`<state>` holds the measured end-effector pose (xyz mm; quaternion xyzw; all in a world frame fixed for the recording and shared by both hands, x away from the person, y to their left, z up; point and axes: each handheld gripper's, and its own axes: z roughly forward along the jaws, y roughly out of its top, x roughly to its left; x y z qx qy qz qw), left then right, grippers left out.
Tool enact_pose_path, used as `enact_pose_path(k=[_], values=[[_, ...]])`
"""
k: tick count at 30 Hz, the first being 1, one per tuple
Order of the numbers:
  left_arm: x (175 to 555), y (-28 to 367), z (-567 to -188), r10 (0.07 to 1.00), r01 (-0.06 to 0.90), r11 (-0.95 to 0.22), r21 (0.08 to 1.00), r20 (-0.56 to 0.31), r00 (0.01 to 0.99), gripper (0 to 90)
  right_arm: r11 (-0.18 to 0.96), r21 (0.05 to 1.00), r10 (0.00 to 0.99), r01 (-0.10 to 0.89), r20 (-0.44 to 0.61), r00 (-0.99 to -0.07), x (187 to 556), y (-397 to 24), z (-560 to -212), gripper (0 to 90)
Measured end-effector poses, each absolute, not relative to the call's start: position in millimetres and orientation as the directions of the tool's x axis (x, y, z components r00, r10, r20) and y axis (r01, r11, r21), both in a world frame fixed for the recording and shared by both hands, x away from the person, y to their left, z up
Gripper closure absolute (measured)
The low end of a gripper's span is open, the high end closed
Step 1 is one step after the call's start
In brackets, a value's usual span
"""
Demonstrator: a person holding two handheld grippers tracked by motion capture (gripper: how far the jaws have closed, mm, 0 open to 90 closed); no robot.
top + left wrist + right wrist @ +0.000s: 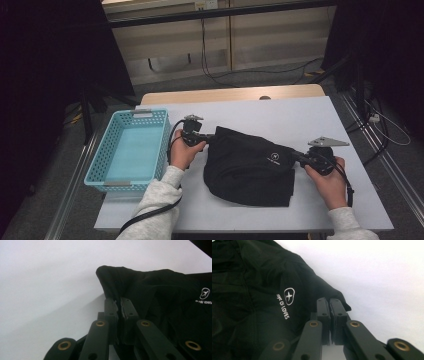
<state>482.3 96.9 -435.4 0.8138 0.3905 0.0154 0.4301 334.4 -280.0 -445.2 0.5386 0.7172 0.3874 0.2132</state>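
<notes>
Left claw (209,138): pinched tight on the black cloth (250,167), middle of frame.
Right claw (297,155): closed, seemingly nipping the cloth's right edge.
Basket (102,172): left side.

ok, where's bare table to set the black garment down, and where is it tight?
Free: the far strip of the table beyond the black garment, and the near edge in front of it between the sleeves. The blue basket is empty. Tight: the gap between basket and garment, where the left gripper pinches a corner; the right gripper grips the opposite edge.
</notes>
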Motion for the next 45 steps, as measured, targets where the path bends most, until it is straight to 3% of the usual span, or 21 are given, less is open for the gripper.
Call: enact_pose_path(k=[22,29,34,36,41,45], values=[[477,113,-420,0.662,0.599,-0.275,0.752,-0.304,0.686,85.3,0.092,0.808,0.940,0.582,0.121,-0.318,337,-282,-438,89.9],[478,115,-421,0.661,0.602,-0.268,0.752,-0.311,0.682,85.3,0.072,0.788,0.960,0.612,0.113,-0.258,342,-276,-445,59.1],[477,115,-420,0.665,0.602,-0.273,0.751,-0.305,0.682,85.3,0.056,0.767,0.957,0.639,0.141,-0.252,342,-271,-450,49.3],[477,116,-420,0.665,0.601,-0.273,0.751,-0.304,0.682,85.3,0.044,0.753,0.957,0.657,0.157,-0.243,343,-269,-452,39.8],[477,118,-419,0.666,0.606,-0.262,0.751,-0.314,0.677,85.3,0.036,0.718,0.952,0.695,0.186,-0.242,345,-271,-459,38.4],[477,117,-420,0.667,0.606,-0.259,0.752,-0.315,0.675,85.3,0.042,0.713,0.943,0.700,0.203,-0.264,346,-265,-461,43.0]])
